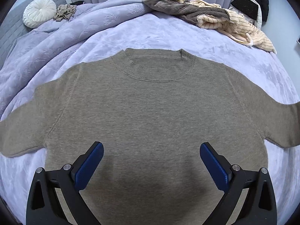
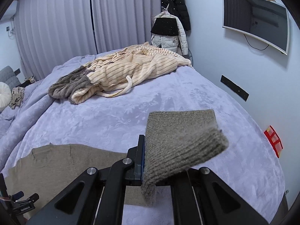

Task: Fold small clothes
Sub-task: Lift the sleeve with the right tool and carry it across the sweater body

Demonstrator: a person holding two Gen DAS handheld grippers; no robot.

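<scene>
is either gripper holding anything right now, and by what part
The right gripper is shut on the brown sweater by its ribbed sleeve cuff. The left gripper is open, holding nothing.

1. A lavender bed cover [image 1: 168, 31] spreads across the bed, with a quilted lavender comforter [image 1: 56, 43] bunched along its left side.
2. A round white pleated cushion [image 1: 39, 12] sits at the far left corner, against a grey headboard [image 1: 11, 30].
3. A small crumpled beige garment [image 1: 64, 12] lies just beside the cushion.
4. A cream striped fleece robe with grey trim [image 2: 127, 69] is heaped near the far edge.
5. Grey curtains [image 2: 65, 22] hang behind the bed.
6. A television [image 2: 256, 18] is mounted on the right wall.
7. Dark and pale jackets [image 2: 172, 24] hang in the corner.
</scene>
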